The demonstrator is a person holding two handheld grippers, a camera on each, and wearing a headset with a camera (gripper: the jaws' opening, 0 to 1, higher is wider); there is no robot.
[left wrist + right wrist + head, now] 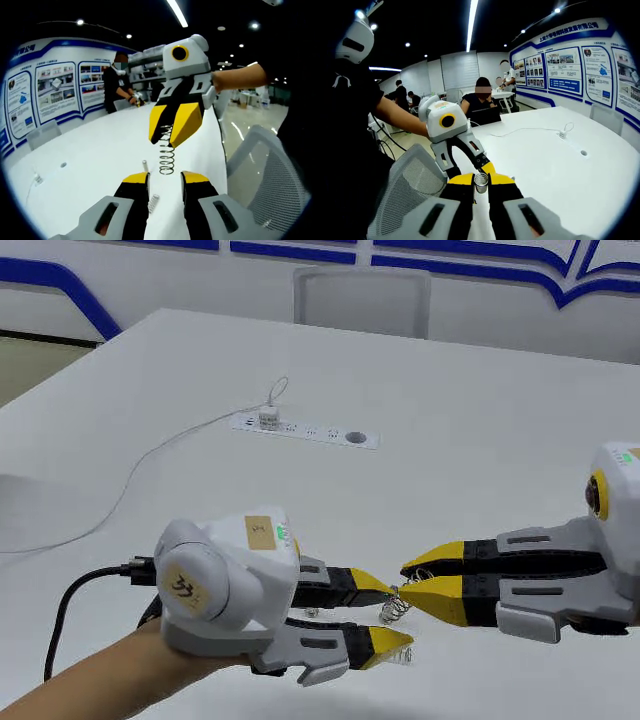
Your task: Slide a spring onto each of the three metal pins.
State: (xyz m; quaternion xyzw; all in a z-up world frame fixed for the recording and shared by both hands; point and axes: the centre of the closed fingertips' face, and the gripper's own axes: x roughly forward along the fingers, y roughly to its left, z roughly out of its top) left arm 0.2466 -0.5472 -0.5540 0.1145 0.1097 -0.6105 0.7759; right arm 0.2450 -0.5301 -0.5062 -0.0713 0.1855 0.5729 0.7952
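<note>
One spring is in hand. My right claw is pinched tight on its end coils, and its long axis runs straight out from those tips towards my left claw. The spring's free end sits at the mouth of that claw, whose jaws stand partly open with nothing gripped between them.

Just beside the spring's free end stands a short grey peg, which I take for a pin. It looks upright, roughly parallel to the spring, and nearer my left claw than my right. I judge the free end must shift sideways onto it.

Below the spring, a second spring lies flat on the table.

A yellow sticker on my left claw carries handwriting, perhaps "33". The wall panels far behind the spring are too small to read.
</note>
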